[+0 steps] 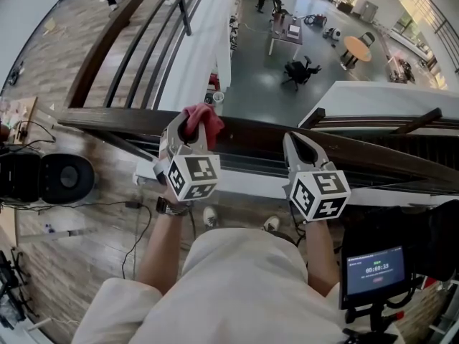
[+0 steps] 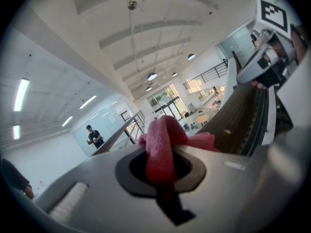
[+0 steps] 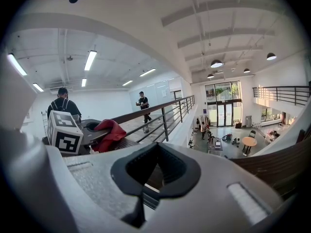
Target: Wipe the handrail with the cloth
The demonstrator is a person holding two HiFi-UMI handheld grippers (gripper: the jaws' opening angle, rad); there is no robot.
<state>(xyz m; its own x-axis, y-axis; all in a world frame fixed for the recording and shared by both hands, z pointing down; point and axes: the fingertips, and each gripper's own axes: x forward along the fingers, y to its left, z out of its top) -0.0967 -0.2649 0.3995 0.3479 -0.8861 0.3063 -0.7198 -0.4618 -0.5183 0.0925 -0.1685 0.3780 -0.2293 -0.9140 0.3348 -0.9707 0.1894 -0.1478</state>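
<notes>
The left hand-held gripper [image 1: 188,131] is squeezed tight on the soft red cloth [image 1: 206,117], so the cloth cannot slip. The cloth bunches at its tips and lies on the long dark brown wooden handrail [image 1: 251,136] just under them, ready to rub it; the right hand-held gripper [image 1: 300,147] is closed with nothing inside, over the same rail off to the side, likely just waiting.

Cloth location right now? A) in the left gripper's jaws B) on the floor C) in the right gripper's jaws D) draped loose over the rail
A: the red cloth is pinched in the left gripper jaws at the handrail; the right gripper holds nothing.
</notes>
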